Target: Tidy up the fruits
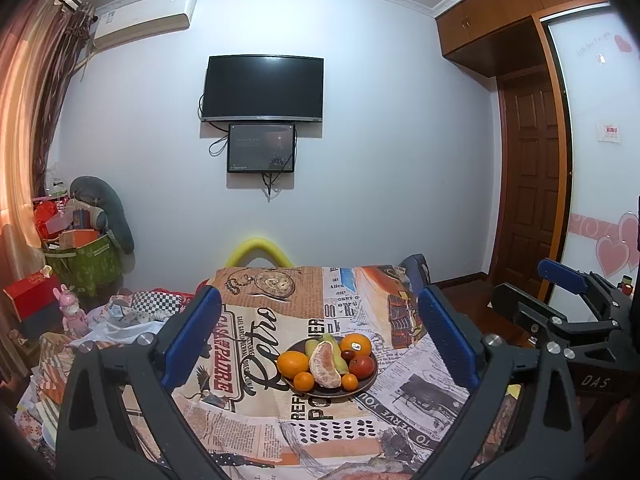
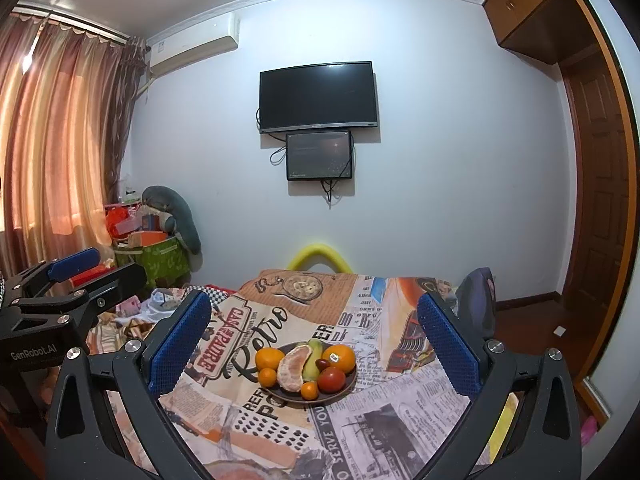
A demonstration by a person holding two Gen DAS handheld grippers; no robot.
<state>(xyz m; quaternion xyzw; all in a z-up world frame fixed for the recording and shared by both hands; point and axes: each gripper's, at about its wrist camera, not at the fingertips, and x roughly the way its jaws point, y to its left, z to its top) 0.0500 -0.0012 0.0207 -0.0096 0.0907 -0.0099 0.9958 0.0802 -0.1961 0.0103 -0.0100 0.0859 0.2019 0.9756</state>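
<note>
A dark plate (image 1: 362, 389) (image 2: 349, 388) of fruit sits on a table covered with a printed cloth (image 1: 256, 420) (image 2: 380, 432). It holds a peeled citrus (image 1: 326, 364) (image 2: 294, 368), oranges (image 1: 293, 363) (image 2: 340, 358), small tangerines (image 1: 304, 381), a red apple (image 1: 362, 366) (image 2: 332, 379) and a green fruit (image 1: 340, 358) (image 2: 312, 364). My left gripper (image 1: 320, 340) is open and empty, held back from the plate. My right gripper (image 2: 314, 344) is open and empty, also short of the plate. Each gripper shows at the other view's edge.
A yellow chair back (image 1: 259, 250) (image 2: 320, 256) stands behind the table. A bed with clutter (image 1: 132, 312), a pink toy (image 1: 72, 312) and a green box (image 1: 86, 264) (image 2: 166, 258) lie to the left. A wooden door (image 1: 528, 184) is at the right.
</note>
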